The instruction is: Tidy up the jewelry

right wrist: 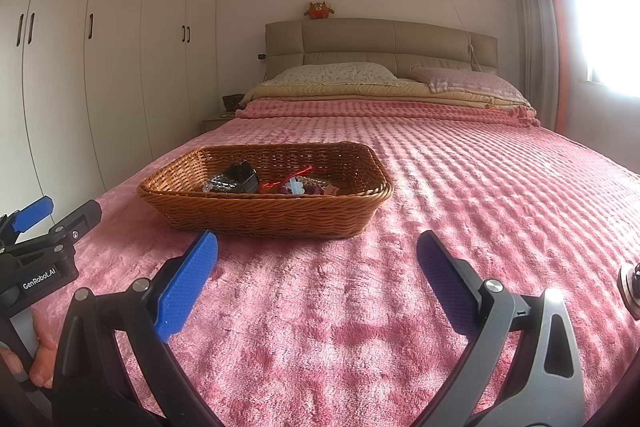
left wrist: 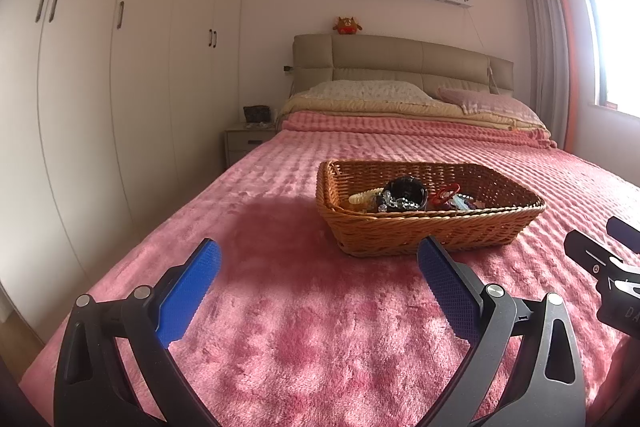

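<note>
Both wrist cams sit low over the pink blanket (left wrist: 320, 327) near the foot of the bed, facing the headboard (left wrist: 400, 61) at 12 o'clock. Left view: wicker basket (left wrist: 420, 231) close, at 1 o'clock, right gripper (left wrist: 600, 247) poking in at 3 o'clock. Right view: same basket (right wrist: 264, 215) at 11 o'clock, left gripper (right wrist: 56, 213) at 9 o'clock (side by side rigs). Shared: basket, bed, wardrobe (right wrist: 112, 47), window wall.

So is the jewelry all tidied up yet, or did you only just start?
Only just starting. The jewelry still lies in a jumble inside the basket on the bed. Nothing is in hand: the left gripper and right gripper are both open and empty, short of the basket. All the sorting is left.
</note>
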{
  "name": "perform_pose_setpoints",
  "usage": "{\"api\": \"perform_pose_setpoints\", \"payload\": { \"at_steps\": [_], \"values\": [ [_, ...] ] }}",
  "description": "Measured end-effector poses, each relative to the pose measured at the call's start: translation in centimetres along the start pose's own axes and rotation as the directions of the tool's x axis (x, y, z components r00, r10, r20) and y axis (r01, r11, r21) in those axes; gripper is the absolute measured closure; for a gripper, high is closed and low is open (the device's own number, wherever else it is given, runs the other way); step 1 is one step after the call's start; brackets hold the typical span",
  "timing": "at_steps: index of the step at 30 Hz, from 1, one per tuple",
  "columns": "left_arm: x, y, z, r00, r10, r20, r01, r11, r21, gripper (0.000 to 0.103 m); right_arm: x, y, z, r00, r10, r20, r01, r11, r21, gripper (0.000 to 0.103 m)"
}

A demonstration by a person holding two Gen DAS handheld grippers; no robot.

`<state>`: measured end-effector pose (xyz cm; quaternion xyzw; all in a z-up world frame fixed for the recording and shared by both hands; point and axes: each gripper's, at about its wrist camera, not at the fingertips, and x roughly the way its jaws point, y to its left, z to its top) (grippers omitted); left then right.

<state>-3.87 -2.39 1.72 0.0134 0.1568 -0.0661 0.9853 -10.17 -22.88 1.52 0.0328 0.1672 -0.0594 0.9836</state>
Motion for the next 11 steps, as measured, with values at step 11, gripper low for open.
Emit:
{"api": "perform_pose_setpoints", "payload": {
  "at_steps": [11],
  "values": [
    [0.17, 0.23, -0.01, 1.000, 0.002, -0.013, -0.002, 1.000, -0.005, 0.007, 0.00, 0.00, -0.01, 1.000, 0.000, 0.000, 0.000, 1.000, 0.001, 0.008]
  ]
}}
